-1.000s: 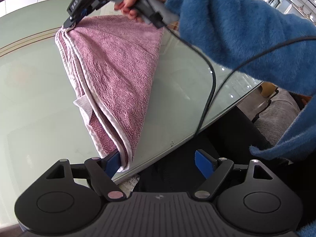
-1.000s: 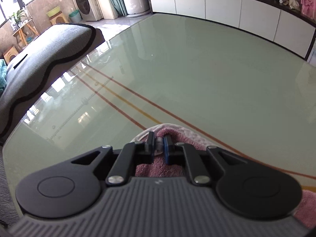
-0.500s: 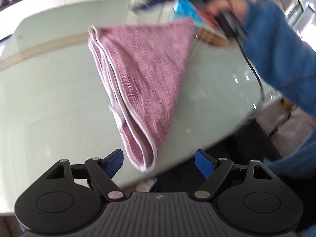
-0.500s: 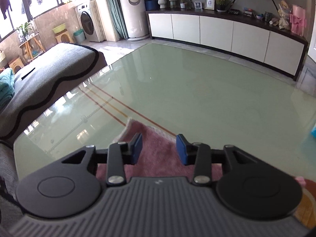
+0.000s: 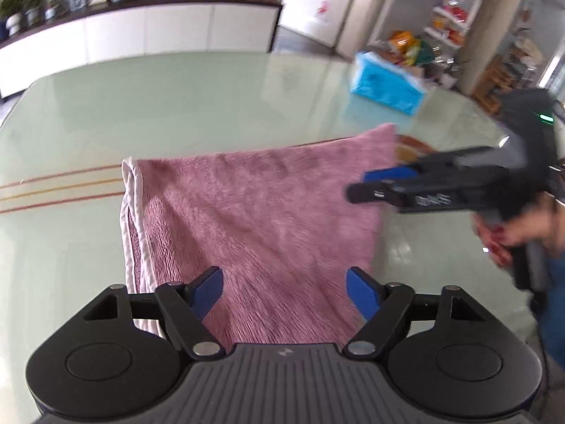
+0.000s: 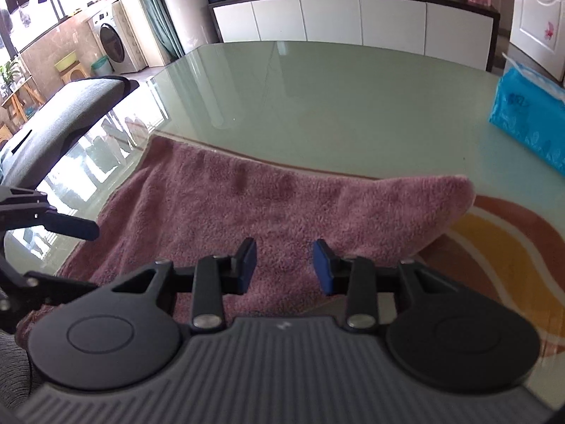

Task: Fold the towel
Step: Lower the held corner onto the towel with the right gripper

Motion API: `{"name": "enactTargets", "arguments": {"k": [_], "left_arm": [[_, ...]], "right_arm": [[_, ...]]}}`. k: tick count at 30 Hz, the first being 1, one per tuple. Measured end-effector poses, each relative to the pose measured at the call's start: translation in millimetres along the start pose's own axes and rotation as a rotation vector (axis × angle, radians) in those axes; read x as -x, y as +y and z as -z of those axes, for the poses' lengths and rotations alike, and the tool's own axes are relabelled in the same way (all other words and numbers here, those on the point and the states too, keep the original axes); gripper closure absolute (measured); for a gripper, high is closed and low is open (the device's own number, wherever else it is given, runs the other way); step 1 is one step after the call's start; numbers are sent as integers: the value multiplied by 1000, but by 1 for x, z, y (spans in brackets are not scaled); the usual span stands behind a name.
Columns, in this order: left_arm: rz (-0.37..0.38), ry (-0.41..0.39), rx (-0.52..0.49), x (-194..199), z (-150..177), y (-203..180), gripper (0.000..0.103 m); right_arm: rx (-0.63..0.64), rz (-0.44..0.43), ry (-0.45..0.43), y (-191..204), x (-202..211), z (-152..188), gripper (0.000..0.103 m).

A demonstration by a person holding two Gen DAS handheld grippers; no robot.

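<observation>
A pink towel (image 5: 254, 219) lies folded on the glass table (image 5: 176, 106), its white-hemmed edges stacked on its left side. My left gripper (image 5: 286, 289) hovers over its near part with the jaws wide and closing, nothing pressed between the pads. In the right wrist view the towel (image 6: 265, 205) spreads below my right gripper (image 6: 284, 263), whose jaws stand a little apart and are closing, holding nothing. The right gripper (image 5: 374, 183) also shows at the towel's right edge in the left wrist view, held by a hand. The left gripper (image 6: 70, 226) shows at the left edge of the right wrist view.
A blue tissue pack (image 6: 529, 123) lies at the table's far right, also in the left wrist view (image 5: 385, 84). An orange-striped mat (image 6: 494, 247) lies beside the towel's right corner. A grey sofa (image 6: 53, 116) stands past the table's left edge. White cabinets (image 6: 353, 17) line the back wall.
The right gripper has let go of the towel corner and drawn back. The towel now lies flat on the table. The left gripper has swung over the towel.
</observation>
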State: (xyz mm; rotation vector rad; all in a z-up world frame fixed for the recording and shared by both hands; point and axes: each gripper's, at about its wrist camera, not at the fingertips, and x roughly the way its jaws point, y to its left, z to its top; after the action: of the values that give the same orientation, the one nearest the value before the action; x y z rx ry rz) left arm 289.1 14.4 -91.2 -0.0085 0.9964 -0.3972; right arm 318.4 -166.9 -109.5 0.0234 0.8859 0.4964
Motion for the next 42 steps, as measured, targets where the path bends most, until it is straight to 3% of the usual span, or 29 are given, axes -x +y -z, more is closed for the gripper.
{"name": "enactTargets", "arguments": {"k": [3,8,11,13,16,20,25,27,31,32,42], "left_arm": [[-36,12,-11,-5,4,10,38],[-55,22,-22,-2,4,15,41],[-49,13,-11,4,9,14,35],[-32,1,6,8,14,15,31],[4,-10,20,20,27,12,29],[46,-8,14,29,40,4,29],[49,24,-14,26,50,-1,29],[48,28,-21,24,53,0,29],[54,32,-14,23,52,2,27],[52,32,-14,23,52,2,27],[53,39,12,41,59,11,27]], "right_arm": [[-66,-7,-7,-16,2,4,93],[-150,-58,-36,-30,6,6,94],[-266,-63,-126,-45,28,8,80],[-348,-19,-169,-63,45,9,69],[-406,22,-154,-85,46,9,65],[-481,7,-116,-103,27,5,51],[-551,-29,-108,-117,13,-4,45],[-568,-55,-108,-121,9,-5,50],[-550,-68,-83,-120,0,-9,82],[-539,-64,-81,-118,-1,-9,85],[-464,-72,-141,-106,15,-10,90]]}}
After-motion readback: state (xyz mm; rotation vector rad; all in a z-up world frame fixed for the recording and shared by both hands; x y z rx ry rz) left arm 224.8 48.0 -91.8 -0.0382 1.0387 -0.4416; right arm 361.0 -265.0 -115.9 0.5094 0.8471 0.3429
